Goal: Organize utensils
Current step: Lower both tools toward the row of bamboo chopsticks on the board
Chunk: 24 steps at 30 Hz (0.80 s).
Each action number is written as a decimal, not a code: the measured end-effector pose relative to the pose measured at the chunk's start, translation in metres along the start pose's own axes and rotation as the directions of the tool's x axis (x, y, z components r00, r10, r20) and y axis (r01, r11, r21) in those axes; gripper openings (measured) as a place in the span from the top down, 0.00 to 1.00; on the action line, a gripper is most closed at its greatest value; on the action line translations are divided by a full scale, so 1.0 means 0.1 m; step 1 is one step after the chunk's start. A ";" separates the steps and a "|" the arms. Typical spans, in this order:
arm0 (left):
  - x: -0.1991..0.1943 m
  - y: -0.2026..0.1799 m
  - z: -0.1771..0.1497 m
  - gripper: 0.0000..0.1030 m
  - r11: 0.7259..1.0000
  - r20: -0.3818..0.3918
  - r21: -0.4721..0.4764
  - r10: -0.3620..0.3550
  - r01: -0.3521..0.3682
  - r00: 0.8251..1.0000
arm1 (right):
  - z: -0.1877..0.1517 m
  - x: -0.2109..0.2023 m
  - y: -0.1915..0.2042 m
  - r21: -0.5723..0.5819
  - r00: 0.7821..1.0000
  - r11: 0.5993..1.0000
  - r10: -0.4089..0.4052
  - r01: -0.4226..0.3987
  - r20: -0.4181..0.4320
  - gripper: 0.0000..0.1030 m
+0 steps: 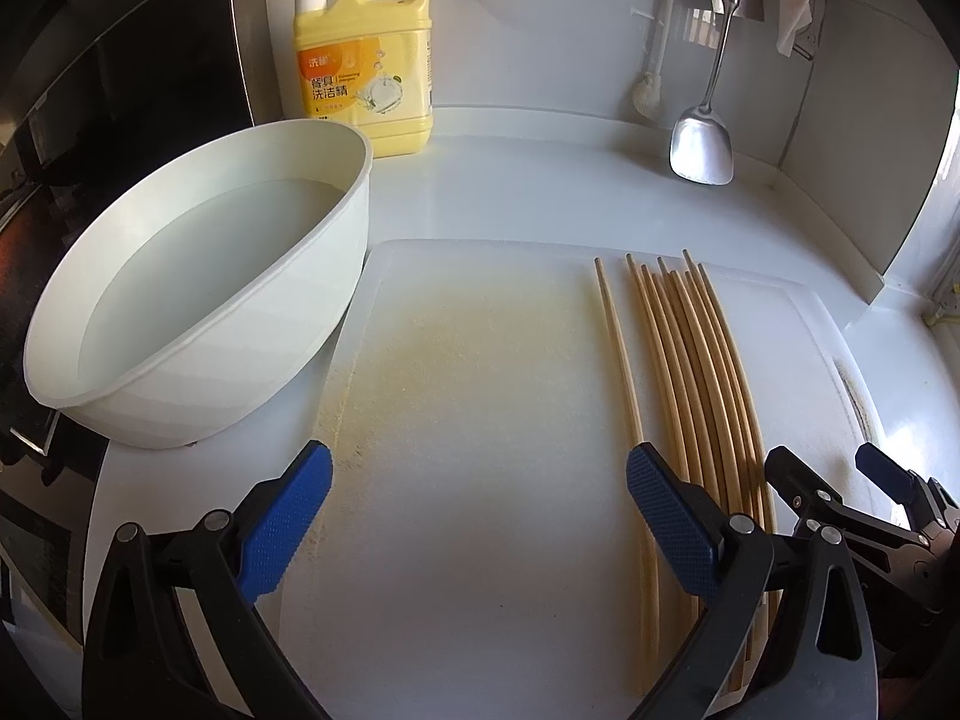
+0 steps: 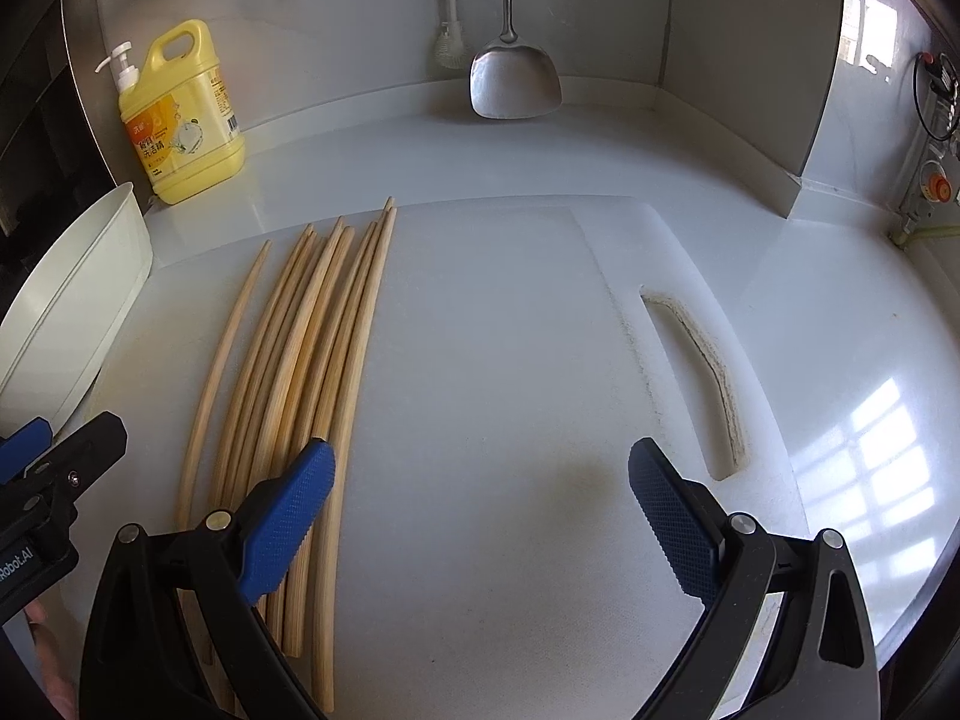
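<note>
Several wooden chopsticks lie side by side on a white cutting board, one of them a little apart to the left. They also show in the right wrist view, on the board. My left gripper is open and empty above the board, its right finger over the near ends of the chopsticks. My right gripper is open and empty, its left finger over the chopsticks' near ends. It also shows at the right of the left wrist view.
A white basin holding water stands left of the board. A yellow detergent bottle stands at the back wall. A steel spatula and a brush hang at the back. The board has a handle slot at its right.
</note>
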State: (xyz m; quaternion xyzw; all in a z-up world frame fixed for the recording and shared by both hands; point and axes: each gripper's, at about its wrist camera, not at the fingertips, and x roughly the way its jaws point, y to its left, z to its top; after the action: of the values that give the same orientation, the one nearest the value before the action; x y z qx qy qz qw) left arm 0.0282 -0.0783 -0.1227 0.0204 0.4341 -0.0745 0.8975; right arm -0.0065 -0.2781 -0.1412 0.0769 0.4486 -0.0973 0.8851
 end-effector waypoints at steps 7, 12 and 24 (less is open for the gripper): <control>0.03 -0.01 -0.02 0.06 1.000 -0.006 0.007 0.000 0.000 1.000 | 0.01 -0.01 0.07 -0.037 1.000 0.999 -0.026 0.027 0.011 0.09; 0.04 -0.01 -0.02 0.06 1.000 -0.007 0.005 -0.003 0.003 1.000 | 0.03 0.01 0.12 -0.072 0.999 0.996 -0.048 0.048 0.006 0.09; 0.13 -0.16 0.04 0.06 1.000 -0.010 0.007 -0.010 0.010 1.000 | 0.10 0.06 -0.09 -0.082 0.998 0.994 -0.067 0.067 0.001 0.09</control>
State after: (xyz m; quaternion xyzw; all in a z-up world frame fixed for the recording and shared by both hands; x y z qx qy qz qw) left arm 0.0364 -0.0963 -0.1297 0.0218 0.4386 -0.0806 0.8948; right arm 0.0026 -0.2897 -0.1404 0.0253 0.4554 -0.1085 0.8833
